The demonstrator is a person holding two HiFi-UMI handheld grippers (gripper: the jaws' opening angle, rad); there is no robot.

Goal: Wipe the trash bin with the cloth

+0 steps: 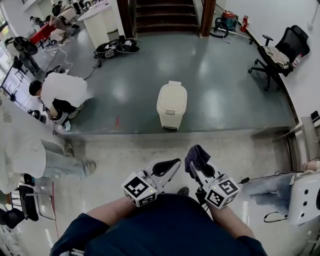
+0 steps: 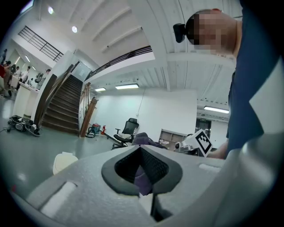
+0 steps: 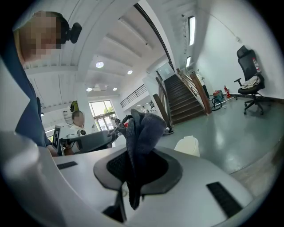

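The cream trash bin (image 1: 172,105) stands shut on the grey floor, about a stride ahead of both grippers; it shows small in the left gripper view (image 2: 64,162) and in the right gripper view (image 3: 188,145). My right gripper (image 1: 192,167) (image 3: 137,170) is shut on a dark blue-grey cloth (image 1: 196,155) (image 3: 142,133), which sticks up bunched from its jaws. Close beside it on the left, my left gripper (image 1: 172,164) (image 2: 142,170) is shut and holds nothing. The cloth (image 2: 144,139) shows just beyond the left gripper's tips.
A low step edge (image 1: 200,132) runs between me and the bin. A person crouches at the left (image 1: 62,92), and another person's legs (image 1: 55,162) lie nearer. An office chair (image 1: 277,52) stands far right, and the stairs (image 1: 165,15) rise at the back.
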